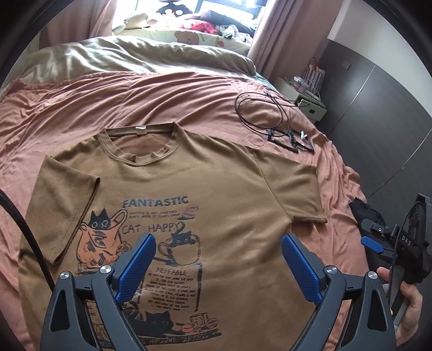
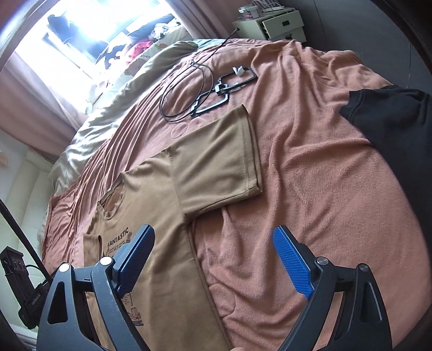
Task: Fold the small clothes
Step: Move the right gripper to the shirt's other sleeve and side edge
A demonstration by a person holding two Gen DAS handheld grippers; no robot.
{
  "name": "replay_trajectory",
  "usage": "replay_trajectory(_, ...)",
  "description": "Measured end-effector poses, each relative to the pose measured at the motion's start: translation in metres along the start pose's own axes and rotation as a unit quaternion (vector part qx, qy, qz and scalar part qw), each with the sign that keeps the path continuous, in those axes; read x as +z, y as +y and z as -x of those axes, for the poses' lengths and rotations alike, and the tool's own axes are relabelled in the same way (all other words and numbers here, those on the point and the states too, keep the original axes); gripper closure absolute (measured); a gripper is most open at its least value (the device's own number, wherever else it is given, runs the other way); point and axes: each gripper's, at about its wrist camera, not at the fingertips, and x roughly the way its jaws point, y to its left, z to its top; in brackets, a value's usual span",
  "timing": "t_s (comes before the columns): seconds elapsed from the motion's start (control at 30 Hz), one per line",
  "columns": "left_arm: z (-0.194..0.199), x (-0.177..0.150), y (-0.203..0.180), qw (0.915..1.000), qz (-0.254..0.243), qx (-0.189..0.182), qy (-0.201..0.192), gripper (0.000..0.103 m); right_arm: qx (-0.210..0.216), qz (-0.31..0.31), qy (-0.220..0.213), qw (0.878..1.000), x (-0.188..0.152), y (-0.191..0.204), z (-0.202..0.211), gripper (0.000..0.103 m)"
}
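Item: brown cat-print T-shirt [image 1: 229,189], flat on bed [image 1: 135,94] | Step: spread, unfolded | Left gripper [image 1: 218,264], right gripper [image 2: 213,256]: fingers apart, empty | Next: likely grasp right sleeve [image 2: 224,154], fold inward.

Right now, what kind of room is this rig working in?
Almost certainly a home bedroom. The brown cat-print T-shirt lies flat on a bed with a pink blanket, pillows and soft toys sit beneath a curtained window, and a bedside cabinet stands beside the bed.
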Motion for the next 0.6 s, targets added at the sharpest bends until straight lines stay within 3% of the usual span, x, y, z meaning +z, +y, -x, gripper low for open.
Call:
replay_trajectory(0.1, -0.017, 0.006, -0.008, 1.0, -0.002, -0.004, 0.007, 0.007, -0.008, 0.009, 0.007, 1.0, 0.008, -0.004, -0.012, 0.008)
replay_trajectory(0.27, -0.041, 0.013, -0.02, 0.9998, -0.009, -0.017, 0.007, 0.008, 0.053, 0.001, 0.01, 0.999, 0.022, -0.015, -0.036, 0.009)
replay_trajectory(0.37, -0.059, 0.018, -0.027, 0.9996, -0.015, -0.02, 0.011, 0.011, 0.054, -0.002, 0.004, 0.999, 0.031, -0.025, -0.05, 0.009)
replay_trajectory(0.43, -0.073, 0.021, -0.033, 0.9993, -0.021, -0.026, 0.018, 0.022, 0.053, 0.002, 0.005, 0.999, 0.037, -0.029, -0.059, 0.014)
replay_trajectory(0.5, -0.085, 0.023, -0.038, 0.9989, -0.025, -0.033, 0.024, 0.03, 0.054, -0.001, 0.016, 0.998, 0.04, -0.033, -0.073, 0.031)
replay_trajectory(0.6, -0.105, 0.024, -0.046, 0.998, -0.027, -0.044, 0.036, 0.046, 0.059, -0.009, 0.03, 0.998, 0.045, -0.038, -0.091, 0.039)
